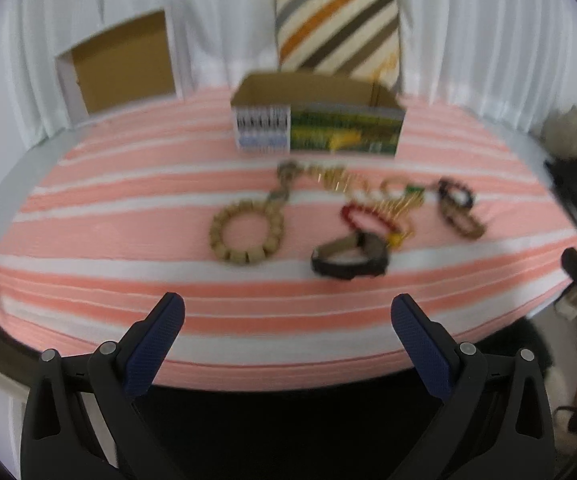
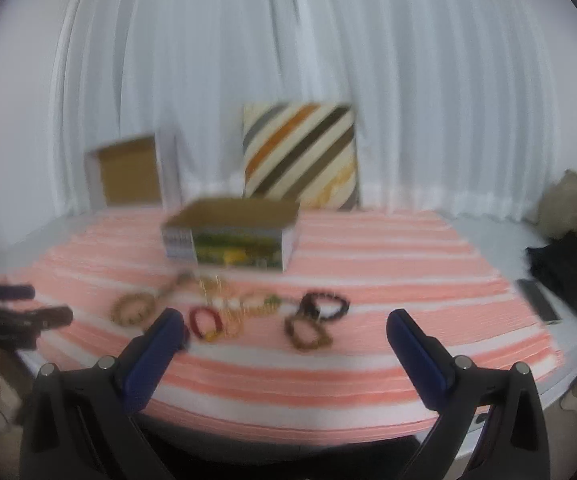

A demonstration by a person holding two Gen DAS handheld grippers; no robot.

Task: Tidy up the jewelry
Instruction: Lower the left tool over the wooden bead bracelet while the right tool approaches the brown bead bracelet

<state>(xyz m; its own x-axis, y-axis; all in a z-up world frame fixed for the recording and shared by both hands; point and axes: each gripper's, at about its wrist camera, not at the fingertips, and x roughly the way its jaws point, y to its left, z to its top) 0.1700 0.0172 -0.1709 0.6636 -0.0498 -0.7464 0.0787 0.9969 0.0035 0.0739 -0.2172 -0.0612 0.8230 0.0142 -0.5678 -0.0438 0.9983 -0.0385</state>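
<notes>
Broadly, the bench (image 1: 88,240) is lying under a pink and white striped cloth (image 1: 128,312), which is giving the small pieces a soft, high-contrast bed to sit on. Far behind it a white curtain (image 2: 248,60) is hanging, with a striped cushion (image 1: 338,28) and an opened cardboard lid (image 1: 124,68) leaning against it, seemingly parked out of the working area.

Toward the far middle of the cloth an open cardboard box (image 1: 316,120) is standing upright with its mouth facing up, probably serving as the place the jewelry is meant to go. The jewelry is lying loose on the cloth just near of the box, none of it inside as far as the views are showing. A tan beaded bracelet (image 1: 246,232) is resting at the left; a dark watch (image 1: 350,254) is sitting nearest the edge; a red bead bracelet (image 1: 362,216) and a tangle of gold chain (image 1: 340,178) are overlapping in the middle; a dark bead bracelet (image 2: 324,306) and a brown one (image 2: 308,332) are touching at the right. Both views are blurred, so finer detail is not readable.

The left tool (image 1: 288,316) is hovering at the near edge, level and pointing toward the box, its jaws spread wide and gripping nothing. The right tool (image 2: 284,326) is hanging likewise, jaws wide apart and empty, aimed over the pile.
</notes>
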